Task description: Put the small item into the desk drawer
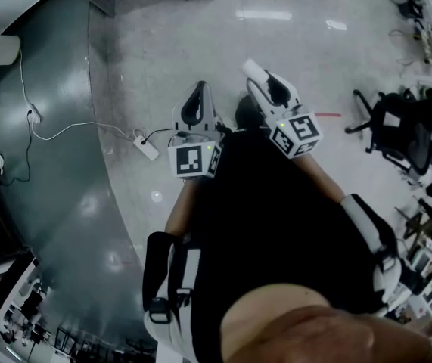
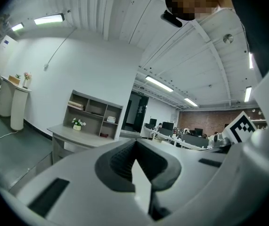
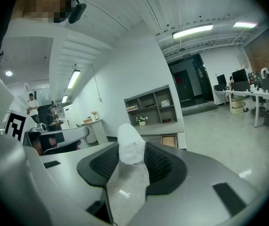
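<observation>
Presently | right gripper [image 3: 133, 160] clamps white small item [image 3: 130, 145], its long axis upright past the tips | left gripper [image 2: 135, 149] closed, empty | counter [image 3: 165, 127] well ahead across floor

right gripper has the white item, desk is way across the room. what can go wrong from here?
1. The white item sticks well past the jaws of the right gripper, which pinch only its lower part. It may slip out on the walk.
2. A power strip and its cable lie on the floor just to the person's left, a likely trip hazard.
3. The desk is far off, so the grip has to last the whole carry.
</observation>
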Demonstrator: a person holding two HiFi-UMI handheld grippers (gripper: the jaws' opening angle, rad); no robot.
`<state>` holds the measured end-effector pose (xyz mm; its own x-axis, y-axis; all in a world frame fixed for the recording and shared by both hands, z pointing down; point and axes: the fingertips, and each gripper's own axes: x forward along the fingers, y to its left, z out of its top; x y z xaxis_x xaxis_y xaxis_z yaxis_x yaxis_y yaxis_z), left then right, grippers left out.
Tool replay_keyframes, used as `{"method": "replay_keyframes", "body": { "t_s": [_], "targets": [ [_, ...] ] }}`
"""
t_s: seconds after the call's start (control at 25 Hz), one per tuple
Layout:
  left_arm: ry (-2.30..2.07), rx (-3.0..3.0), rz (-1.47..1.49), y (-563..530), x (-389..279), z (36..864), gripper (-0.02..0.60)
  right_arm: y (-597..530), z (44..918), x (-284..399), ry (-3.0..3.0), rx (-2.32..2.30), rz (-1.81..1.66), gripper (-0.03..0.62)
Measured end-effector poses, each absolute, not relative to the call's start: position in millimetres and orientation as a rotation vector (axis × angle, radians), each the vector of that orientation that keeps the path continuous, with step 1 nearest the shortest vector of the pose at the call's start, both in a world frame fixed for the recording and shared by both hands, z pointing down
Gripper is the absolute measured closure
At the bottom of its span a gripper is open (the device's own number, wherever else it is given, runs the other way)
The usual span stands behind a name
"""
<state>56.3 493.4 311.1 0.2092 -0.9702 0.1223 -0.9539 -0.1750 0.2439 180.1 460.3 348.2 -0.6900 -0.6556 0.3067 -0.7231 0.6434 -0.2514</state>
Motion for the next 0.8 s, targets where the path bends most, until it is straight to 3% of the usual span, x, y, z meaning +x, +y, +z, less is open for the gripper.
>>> {"method": "replay_keyframes", "body": {
  "t_s": [0.4, 0.8],
  "targets": [
    [-1.828, 2.189, -0.05, 448.9, 49.1, 326.8, 0.583, 414.0, 363.4, 171.2, -2.68, 1.12, 0.572, 0.43],
    [-1.851, 2.163, -0.013, 331.6, 45.4, 330.8, 0.583, 298.1, 374.9, 161.1, -2.685, 1.049, 0.59, 0.43]
  ]
}}
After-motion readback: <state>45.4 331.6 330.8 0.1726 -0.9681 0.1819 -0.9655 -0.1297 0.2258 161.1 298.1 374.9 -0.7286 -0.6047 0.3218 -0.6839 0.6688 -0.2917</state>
